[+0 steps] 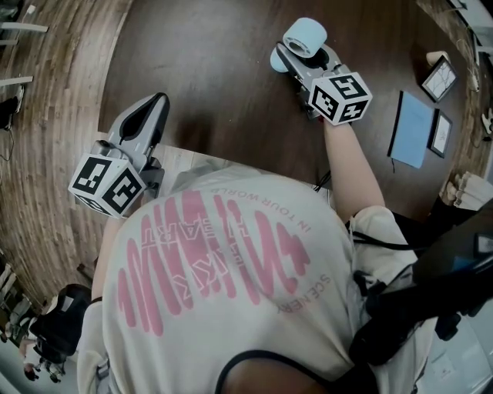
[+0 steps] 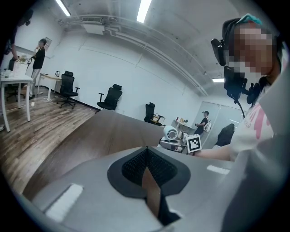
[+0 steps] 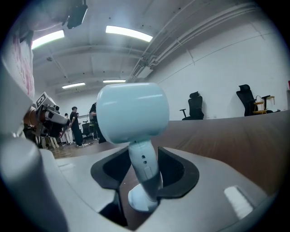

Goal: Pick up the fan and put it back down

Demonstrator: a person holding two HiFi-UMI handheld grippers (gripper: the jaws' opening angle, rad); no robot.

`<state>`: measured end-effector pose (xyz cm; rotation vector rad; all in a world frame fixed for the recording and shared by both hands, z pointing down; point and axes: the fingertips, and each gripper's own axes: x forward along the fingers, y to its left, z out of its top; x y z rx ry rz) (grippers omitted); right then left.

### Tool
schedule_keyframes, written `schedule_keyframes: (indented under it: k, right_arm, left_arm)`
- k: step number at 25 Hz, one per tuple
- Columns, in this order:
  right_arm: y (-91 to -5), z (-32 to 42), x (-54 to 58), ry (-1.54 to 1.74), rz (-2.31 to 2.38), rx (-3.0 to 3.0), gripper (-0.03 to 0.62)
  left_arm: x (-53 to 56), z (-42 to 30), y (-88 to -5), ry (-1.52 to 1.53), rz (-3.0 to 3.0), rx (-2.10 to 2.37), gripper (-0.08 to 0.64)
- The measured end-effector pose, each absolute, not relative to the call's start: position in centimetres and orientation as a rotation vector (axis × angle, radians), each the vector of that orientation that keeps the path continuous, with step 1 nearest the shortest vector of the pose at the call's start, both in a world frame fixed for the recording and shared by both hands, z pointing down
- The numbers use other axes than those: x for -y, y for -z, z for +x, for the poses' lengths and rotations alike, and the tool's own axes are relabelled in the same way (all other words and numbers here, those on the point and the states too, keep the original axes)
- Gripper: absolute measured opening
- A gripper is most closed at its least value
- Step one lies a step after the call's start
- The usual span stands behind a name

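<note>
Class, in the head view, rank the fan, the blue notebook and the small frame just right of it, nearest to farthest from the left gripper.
From the left gripper:
1. fan, top centre
2. blue notebook, right side
3. small frame, just beyond the notebook

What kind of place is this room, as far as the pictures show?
Probably an open office or lab: black office chairs standing about, long strip lights overhead, and a large dark table.

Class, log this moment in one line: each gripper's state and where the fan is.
left gripper: shut, empty | right gripper: open, fan stem between jaws | fan: standing on table
</note>
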<state>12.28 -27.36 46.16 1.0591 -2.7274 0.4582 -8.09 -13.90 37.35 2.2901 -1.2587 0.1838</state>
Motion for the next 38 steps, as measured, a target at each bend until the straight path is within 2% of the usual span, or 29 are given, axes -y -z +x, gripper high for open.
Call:
schedule_keyframes:
  k: [16,29,38]
  right_arm:
    - [-45.5,12.5,28.0,-0.375,1.079,2.781,0.143]
    - [-43.4,12.4,28.2,-0.367,1.083,2.794,0.141]
    - [-38.7,12.1,27.1,-0.269,1.116,2.805,0.141]
  left_arm:
    - [14.1,-8.4,-37.6,-0.234,2.251,1.288,0.020]
    - [15.2,-7.8,-37.2,-0.204,2.286,1.256,0.020]
    - [16.6,-7.3,-35.2,-0.105,2.378,1.209,0.020]
